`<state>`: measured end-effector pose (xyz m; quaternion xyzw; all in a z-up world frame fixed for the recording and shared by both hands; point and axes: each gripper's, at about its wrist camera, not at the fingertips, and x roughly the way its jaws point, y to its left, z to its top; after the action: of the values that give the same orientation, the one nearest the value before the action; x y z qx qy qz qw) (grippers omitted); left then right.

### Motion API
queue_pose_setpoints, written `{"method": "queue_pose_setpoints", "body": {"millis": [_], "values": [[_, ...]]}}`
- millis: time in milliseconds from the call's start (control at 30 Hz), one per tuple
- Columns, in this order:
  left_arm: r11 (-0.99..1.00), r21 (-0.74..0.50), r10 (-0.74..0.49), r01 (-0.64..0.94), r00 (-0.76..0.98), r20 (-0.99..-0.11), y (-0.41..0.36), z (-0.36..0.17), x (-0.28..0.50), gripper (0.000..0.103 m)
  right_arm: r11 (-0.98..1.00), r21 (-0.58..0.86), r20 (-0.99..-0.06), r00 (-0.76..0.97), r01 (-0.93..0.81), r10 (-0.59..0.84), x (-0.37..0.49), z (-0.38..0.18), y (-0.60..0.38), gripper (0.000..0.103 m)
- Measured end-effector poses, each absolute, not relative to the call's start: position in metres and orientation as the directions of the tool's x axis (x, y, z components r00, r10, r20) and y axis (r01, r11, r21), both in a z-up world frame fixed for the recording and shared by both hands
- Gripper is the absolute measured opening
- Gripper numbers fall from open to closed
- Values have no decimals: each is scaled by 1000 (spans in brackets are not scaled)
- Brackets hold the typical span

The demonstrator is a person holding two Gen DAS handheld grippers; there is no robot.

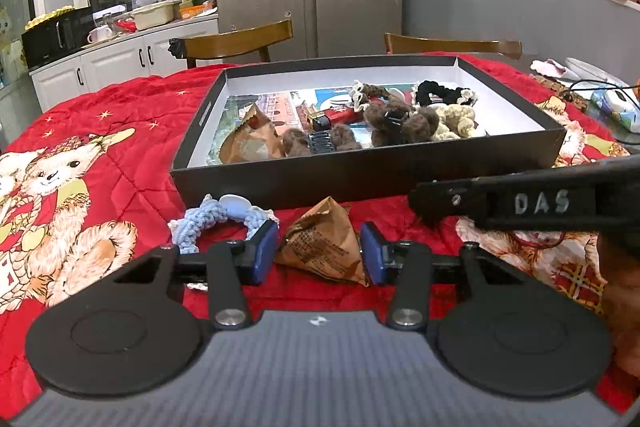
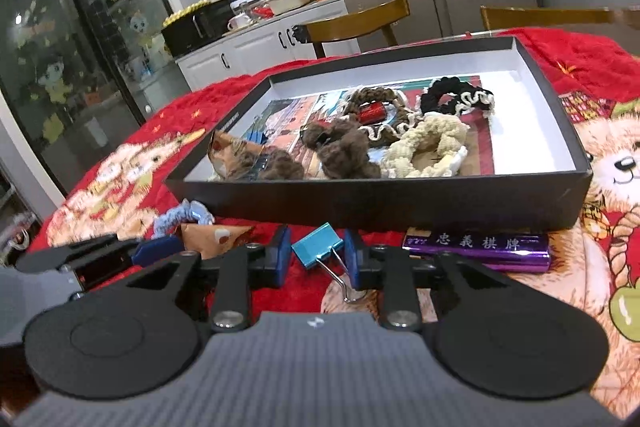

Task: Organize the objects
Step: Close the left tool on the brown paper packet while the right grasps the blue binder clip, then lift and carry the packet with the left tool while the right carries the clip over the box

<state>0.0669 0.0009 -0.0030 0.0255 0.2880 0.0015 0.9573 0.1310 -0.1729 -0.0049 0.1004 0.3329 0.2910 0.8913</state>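
Flanking a brown triangular packet [image 1: 325, 247] on the red cartoon-print blanket [image 1: 100, 131], with the left gripper [image 1: 320, 259] spread to either side and its blue fingers [image 1: 260, 255] at the packet's edges; cannot tell whether pressing or just touching. Straddling a blue binder clip [image 2: 318, 250] with the right gripper [image 2: 317, 257], fingers [image 2: 282, 257] close on both sides of the clip body, contact unclear, wire handles trailing back toward the camera. Lying just left of the packet, a light blue knitted scrunchie [image 1: 216, 223]. Resting beside the clip, against the front wall of the black box [image 2: 400, 203], a purple foil card pack [image 2: 480, 247]. Holding brown, cream and black scrunchies, another brown packet and small clips inside the box.
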Motion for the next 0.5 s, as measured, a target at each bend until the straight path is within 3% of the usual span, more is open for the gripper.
{"method": "queue_pose_setpoints", "body": {"millis": [500], "values": [[999,4,-44,54,849,-527,5,-1,60,45,771,468,-456,629,-432,630,130,9,-190,32]]}}
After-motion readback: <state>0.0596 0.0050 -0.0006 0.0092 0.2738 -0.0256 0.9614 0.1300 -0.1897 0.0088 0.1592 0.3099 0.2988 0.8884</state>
